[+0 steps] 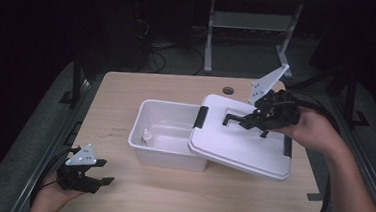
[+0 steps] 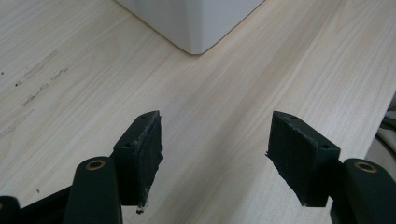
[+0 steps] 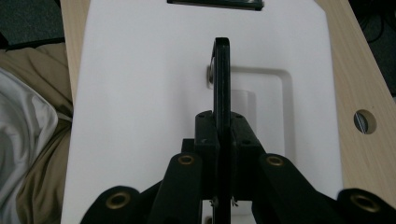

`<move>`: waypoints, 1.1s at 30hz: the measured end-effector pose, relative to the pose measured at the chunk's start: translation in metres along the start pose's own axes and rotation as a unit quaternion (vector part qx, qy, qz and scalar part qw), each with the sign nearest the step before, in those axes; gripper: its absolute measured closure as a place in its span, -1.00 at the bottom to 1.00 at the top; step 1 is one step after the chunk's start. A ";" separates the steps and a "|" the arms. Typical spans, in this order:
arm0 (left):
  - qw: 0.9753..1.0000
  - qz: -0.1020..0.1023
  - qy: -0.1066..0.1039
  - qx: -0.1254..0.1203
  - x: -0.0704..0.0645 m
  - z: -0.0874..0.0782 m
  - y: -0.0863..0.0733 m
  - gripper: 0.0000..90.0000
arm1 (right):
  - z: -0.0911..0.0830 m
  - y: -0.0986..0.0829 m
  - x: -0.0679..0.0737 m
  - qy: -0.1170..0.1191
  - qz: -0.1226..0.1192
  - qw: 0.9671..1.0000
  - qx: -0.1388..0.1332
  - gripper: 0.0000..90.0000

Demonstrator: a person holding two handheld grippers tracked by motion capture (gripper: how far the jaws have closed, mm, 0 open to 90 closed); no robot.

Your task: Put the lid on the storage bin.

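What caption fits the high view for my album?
Right gripper lifts the white lid by its black handle off the bin.

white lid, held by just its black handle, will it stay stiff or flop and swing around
The white lid looks like moulded hard plastic, so it probably stays stiff. The right hand-held gripper is shut on the thin black handle alone, which may pivot, so the lid could swing. It sits skewed over the white bin and might slide.
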State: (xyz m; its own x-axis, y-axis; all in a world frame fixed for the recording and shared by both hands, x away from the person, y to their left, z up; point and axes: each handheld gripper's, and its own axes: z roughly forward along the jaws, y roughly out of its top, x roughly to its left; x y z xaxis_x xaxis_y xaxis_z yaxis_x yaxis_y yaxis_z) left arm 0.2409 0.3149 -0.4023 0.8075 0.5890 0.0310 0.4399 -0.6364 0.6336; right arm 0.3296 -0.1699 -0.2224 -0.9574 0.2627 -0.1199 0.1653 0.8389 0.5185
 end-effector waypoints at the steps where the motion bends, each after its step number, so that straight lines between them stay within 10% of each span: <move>1: 1.000 0.000 0.000 0.000 0.000 0.000 0.000 -0.23 | 0.001 0.003 -0.001 0.001 -0.001 1.000 0.000 0.86; 33: 1.000 -0.004 -0.008 0.003 0.000 0.001 -0.007 -0.26 | 0.053 0.074 -0.005 0.029 -0.046 0.998 0.014 0.86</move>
State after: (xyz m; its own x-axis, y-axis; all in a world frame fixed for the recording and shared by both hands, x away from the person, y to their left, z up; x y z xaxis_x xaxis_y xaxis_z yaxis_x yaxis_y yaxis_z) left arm 0.2384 0.3189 -0.4077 0.8099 0.5864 0.0136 0.4487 -0.6344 0.6295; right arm 0.3587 -0.0843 -0.2281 -0.9809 0.1558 -0.1161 0.0812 0.8716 0.4834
